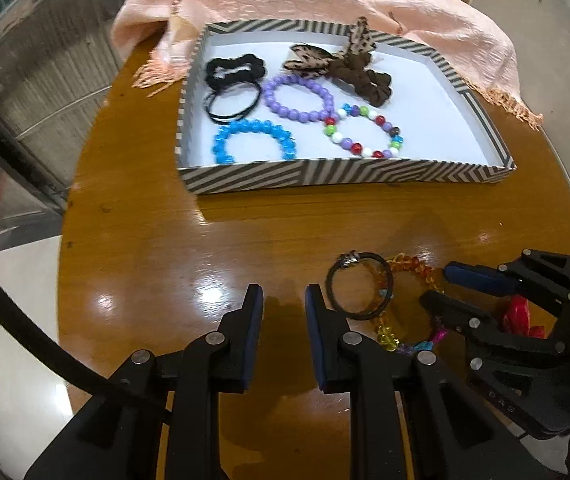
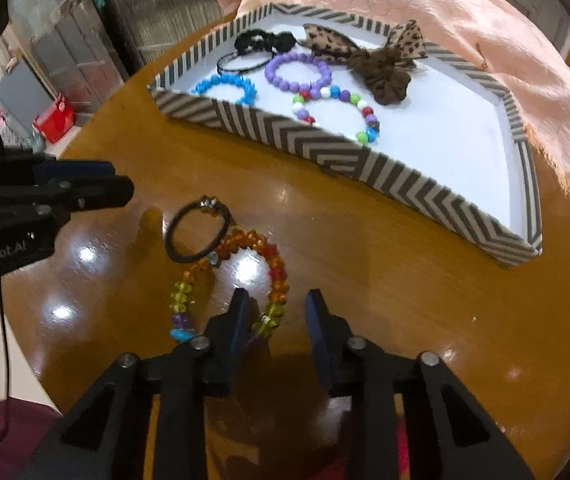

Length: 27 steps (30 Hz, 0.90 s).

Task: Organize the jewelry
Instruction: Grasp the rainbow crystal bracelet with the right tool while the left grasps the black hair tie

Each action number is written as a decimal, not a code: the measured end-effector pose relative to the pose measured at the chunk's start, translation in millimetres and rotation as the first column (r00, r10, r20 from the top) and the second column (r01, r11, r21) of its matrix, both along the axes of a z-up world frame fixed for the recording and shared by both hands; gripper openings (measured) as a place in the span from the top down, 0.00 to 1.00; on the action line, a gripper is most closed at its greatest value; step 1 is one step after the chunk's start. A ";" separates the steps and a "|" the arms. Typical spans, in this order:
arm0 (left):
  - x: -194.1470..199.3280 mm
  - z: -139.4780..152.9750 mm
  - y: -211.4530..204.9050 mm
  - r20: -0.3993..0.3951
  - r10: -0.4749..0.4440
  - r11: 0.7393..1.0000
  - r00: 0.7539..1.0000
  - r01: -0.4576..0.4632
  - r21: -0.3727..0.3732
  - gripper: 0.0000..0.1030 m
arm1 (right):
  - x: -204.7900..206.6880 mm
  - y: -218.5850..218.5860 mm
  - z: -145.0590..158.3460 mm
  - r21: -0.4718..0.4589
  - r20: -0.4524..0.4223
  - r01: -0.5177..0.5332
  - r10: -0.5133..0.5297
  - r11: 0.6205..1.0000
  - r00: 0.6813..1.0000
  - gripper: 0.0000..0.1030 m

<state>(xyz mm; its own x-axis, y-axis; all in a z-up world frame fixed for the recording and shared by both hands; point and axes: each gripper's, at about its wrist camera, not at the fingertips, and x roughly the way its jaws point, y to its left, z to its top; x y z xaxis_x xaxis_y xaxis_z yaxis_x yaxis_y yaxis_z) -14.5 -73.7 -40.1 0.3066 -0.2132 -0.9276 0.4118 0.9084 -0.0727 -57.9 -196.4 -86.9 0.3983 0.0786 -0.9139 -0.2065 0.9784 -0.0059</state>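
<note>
- The rainbow bead bracelet (image 2: 231,284) lies flat on the wooden table (image 2: 385,280), lower centre of the right wrist view; its ring runs lengthwise from the frame's bottom up toward the tray.
- Its near arc is hidden behind the left finger of the right gripper (image 2: 275,320), whose jaws are spread with nothing between them; that finger's tip sits inside or over the ring, and contact cannot be told.
- A black hair tie (image 2: 197,232) with a small metal clasp overlaps the bracelet's far end, at centre left.
- In the left wrist view the same bracelet (image 1: 405,300) and hair tie (image 1: 359,286) lie at lower right, just beside the right finger of the left gripper (image 1: 284,308), whose jaws stand apart and empty.
- The striped tray (image 2: 285,128) at top centre holds a blue bracelet (image 2: 227,86), purple bracelet (image 2: 299,72), multicolour bracelet (image 2: 337,110), black hair ties (image 2: 259,50) and a brown leopard-print scrunchie (image 2: 381,68).
- The tray's front wall cuts off part of the blue and multicolour bracelets.
- A peach scarf (image 2: 465,32) lies behind the tray at upper right.
- Partial lettering "nRobot.AI" shows on the left gripper at the left edge of the right wrist view; "DAS" is faint at lower right of the left wrist view.
</note>
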 end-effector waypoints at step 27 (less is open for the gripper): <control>12.1 -14.6 -35.6 -0.088 -0.044 0.999 0.995 0.044 -0.007 0.78 | -1.6 -34.5 -1.6 0.071 -0.033 0.033 -0.031 0.997 0.999 0.68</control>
